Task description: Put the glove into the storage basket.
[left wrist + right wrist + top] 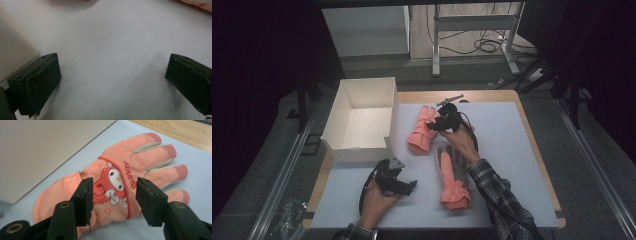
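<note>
Fingers of the right gripper (443,119) stand partly apart over the far pink glove (422,129) in the high view, pressing on nothing, which reads as lining up to take it; the glove lies flat on the pale mat (512,150) just right of the white box (362,120), probably its destination. A second glove (453,177) lies nearer, grey palm up, beside the person's right forearm, well apart from the box. The left gripper (399,184) rests near the table's front edge, left of that glove, seemingly waiting its turn. From the left gripper view, its fingers (40,82) are spread wide over bare mat with nothing between them, the box wall (15,55) at far left. From the right gripper view, the half-open fingers (83,200) frame the glove's back (140,162), aimed at the cartoon rabbit patch; red lettering curves beside the patch, too blurred to read surely.
</note>
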### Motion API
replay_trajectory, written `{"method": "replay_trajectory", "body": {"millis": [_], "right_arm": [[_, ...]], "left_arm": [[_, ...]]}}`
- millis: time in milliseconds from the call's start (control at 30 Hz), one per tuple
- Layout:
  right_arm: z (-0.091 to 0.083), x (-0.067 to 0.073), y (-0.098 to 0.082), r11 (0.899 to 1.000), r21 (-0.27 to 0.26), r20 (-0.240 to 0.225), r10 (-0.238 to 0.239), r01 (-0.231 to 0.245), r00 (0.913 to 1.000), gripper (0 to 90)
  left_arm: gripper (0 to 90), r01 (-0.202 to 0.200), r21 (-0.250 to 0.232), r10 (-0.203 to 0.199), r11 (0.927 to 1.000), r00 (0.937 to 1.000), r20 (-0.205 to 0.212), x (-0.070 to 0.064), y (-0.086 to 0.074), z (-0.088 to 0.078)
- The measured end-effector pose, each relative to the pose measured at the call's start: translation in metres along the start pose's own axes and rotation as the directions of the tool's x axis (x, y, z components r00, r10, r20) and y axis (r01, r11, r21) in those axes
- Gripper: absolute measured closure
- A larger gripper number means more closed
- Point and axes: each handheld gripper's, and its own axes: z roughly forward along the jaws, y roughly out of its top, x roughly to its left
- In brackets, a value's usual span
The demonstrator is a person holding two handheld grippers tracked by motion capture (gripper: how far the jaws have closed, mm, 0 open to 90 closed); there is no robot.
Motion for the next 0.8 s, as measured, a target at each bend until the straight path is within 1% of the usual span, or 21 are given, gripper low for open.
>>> {"method": "replay_trajectory", "body": {"millis": [100, 167, 267, 333, 433, 467, 500, 567, 633, 667, 800], "right_arm": [[0.009, -0.002, 0.004, 1.000, 0.020, 0.021, 0.013, -0.014, 0.9997, 44.2], [0.016, -0.003, 0.004, 0.999, 0.039, 0.026, 0.013, -0.014, 0.9996, 42.6], [0.027, -0.003, 0.004, 0.997, 0.080, 0.030, 0.006, -0.008, 0.9995, 43.7], [0.033, -0.003, 0.004, 0.995, 0.103, 0.032, 0.001, -0.004, 0.9995, 47.9], [0.038, -0.003, 0.004, 0.994, 0.110, 0.021, 0.002, -0.005, 0.9998, 60.3], [0.038, -0.002, 0.005, 0.994, 0.113, 0.021, 0.002, -0.004, 0.9998, 66.3], [0.038, -0.001, 0.005, 0.994, 0.111, 0.019, -0.001, -0.001, 0.9998, 71.8], [0.037, 0.002, 0.006, 0.994, 0.112, 0.026, -0.019, 0.016, 0.9995, 78.9], [0.034, 0.003, 0.008, 0.992, 0.118, 0.030, -0.040, 0.037, 0.9988, 82.7], [0.033, 0.003, 0.009, 0.992, 0.121, 0.028, -0.043, 0.039, 0.9987, 83.8], [0.026, 0.001, 0.013, 0.992, 0.123, 0.009, -0.037, 0.036, 0.9993, 85.7]], "left_arm": [[0.0, 0.000, -0.001, 0.000, 1.0000, 1.0000, 0.000, 0.000, 0.000, 0.000], [0.0, 0.000, -0.002, 0.000, 1.0000, 1.0000, -0.001, 0.000, 0.000, 0.000], [0.0, 0.000, -0.002, 0.000, 1.0000, 1.0000, -0.001, 0.000, 0.000, 0.000], [0.0, 0.000, -0.001, 0.000, 1.0000, 1.0000, -0.001, 0.000, 0.000, 0.000], [0.0, 0.000, -0.001, 0.000, 1.0000, 1.0000, -0.001, 0.000, 0.000, 0.000], [0.0, 0.000, -0.001, 0.000, 1.0000, 1.0000, -0.001, 0.000, 0.000, 0.000], [0.0, 0.000, -0.001, 0.000, 1.0000, 1.0000, 0.000, 0.000, 0.000, 0.000], [0.0, 0.000, -0.001, 0.000, 1.0000, 1.0000, -0.001, 0.000, 0.000, 0.000], [0.0, 0.000, -0.002, 0.000, 1.0000, 1.0000, -0.001, 0.000, 0.000, 0.000], [0.0, 0.001, -0.002, -0.001, 1.0000, 1.0000, -0.001, 0.000, 0.000, 0.000], [0.0, 0.001, -0.002, -0.001, 1.0000, 1.0000, 0.000, 0.000, 0.000, 0.000]]}}
